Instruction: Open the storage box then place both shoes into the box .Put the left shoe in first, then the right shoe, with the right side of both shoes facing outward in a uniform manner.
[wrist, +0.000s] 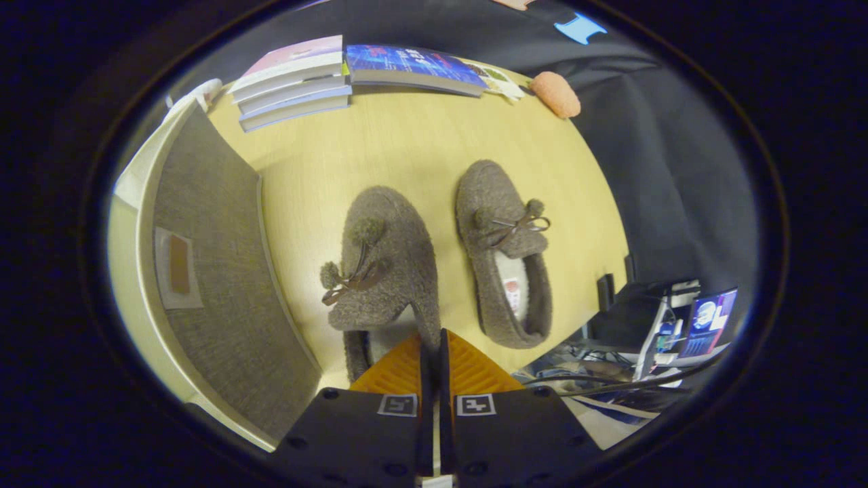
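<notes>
Looking along your gripper (432, 346), you see its two fingers pressed close together, pinching the thin rear collar of the nearer fuzzy grey-brown slipper with pom-pom laces (383, 264); the wall of the heel opening runs straight into the narrow slit between the fingers. That slipper lies on the pale wooden tabletop (407, 142), toe pointing away from you, its bow hanging toward the box side.

Take this held slipper as your landmark. Just beside it, on the side away from the box, lies the second matching grey-brown slipper (505, 254), also toe away, its pale fleece lining open to view; the two are near but not touching. On the other side of the held slipper stands the grey fabric-covered storage box (217, 271), its woven lid panel with a small label patch facing you and lying flat, shut. Beyond the slipper's toe, at the far table edge, sits a stack of paperback books (298, 81) with another blue-covered book (413, 68) next to it, and farther along a fuzzy orange object (556, 95). Past the second slipper, off the table, is a clutter of cables and a lit screen (705, 322).
</notes>
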`<state>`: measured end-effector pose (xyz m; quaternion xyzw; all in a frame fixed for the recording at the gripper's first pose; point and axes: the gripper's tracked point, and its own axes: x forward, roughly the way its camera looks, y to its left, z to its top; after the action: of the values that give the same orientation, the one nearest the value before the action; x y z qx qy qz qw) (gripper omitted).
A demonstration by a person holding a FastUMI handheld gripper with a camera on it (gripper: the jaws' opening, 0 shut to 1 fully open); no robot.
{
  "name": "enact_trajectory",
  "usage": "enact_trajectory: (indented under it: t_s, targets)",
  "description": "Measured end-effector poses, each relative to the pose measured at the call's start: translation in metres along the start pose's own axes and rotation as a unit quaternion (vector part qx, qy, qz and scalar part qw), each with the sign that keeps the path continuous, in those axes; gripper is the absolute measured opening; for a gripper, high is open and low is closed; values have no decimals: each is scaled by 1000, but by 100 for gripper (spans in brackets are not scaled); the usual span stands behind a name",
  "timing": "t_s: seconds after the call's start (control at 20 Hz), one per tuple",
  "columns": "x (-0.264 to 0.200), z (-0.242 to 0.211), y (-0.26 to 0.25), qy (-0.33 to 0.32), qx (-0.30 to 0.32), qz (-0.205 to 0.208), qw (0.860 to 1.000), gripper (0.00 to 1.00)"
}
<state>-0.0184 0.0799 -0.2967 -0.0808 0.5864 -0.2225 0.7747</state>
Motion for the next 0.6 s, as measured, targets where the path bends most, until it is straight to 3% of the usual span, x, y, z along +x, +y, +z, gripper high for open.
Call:
enact_trajectory:
  t_s: [0.15,0.35,0.6]
  targets:
    - [-21,2,-14,-9,0,-26,1000,7]
    - [-38,2,-17,-17,30,-23,999,4]
    - [-52,-1,-30,-20,8,-57,998,4]
